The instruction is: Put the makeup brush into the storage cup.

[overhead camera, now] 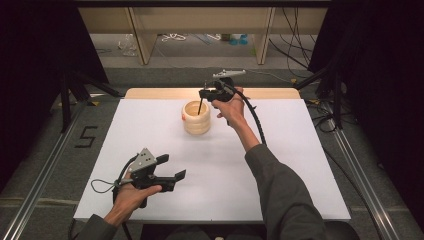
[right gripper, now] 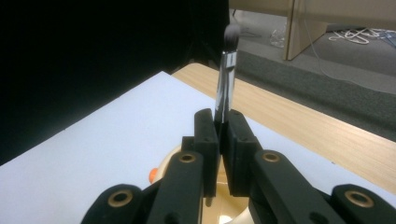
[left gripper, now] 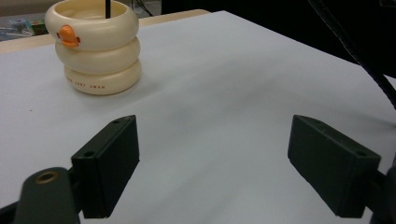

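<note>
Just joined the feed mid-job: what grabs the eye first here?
The cream ringed duck-faced holder at the white table's far middle, with the right gripper above it, shut on a slim black-handled makeup brush held bristles-up. The left gripper hovers open near the table's front left.

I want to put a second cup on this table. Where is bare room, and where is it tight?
The white table top is bare left of the duck cup, along the right edge, and in the middle between cup and left tool. It is tight at the cup, where the right tool holds a brush over it.
</note>
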The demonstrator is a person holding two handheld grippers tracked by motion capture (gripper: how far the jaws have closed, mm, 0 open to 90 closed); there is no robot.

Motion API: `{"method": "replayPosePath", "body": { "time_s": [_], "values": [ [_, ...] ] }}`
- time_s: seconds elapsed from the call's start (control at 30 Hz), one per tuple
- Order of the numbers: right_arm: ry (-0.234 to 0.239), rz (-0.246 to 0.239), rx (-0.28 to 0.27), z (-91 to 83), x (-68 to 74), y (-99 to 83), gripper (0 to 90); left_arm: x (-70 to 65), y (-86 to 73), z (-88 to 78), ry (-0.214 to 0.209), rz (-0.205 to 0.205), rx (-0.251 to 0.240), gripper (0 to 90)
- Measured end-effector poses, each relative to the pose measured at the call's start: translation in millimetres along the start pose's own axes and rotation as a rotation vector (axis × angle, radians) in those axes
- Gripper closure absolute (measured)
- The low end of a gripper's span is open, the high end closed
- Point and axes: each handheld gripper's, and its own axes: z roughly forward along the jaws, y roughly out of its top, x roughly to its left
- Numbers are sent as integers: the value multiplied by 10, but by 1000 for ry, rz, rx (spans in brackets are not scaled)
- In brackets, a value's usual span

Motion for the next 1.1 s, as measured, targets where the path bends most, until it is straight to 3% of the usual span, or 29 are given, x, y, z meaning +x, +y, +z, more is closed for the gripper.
{"method": "replayPosePath", "body": {
  "time_s": [1.1],
  "values": [
    [-2,-6,57,144,7,-160,855,-2,3,-3,0,-4,-2,160]
  ]
}}
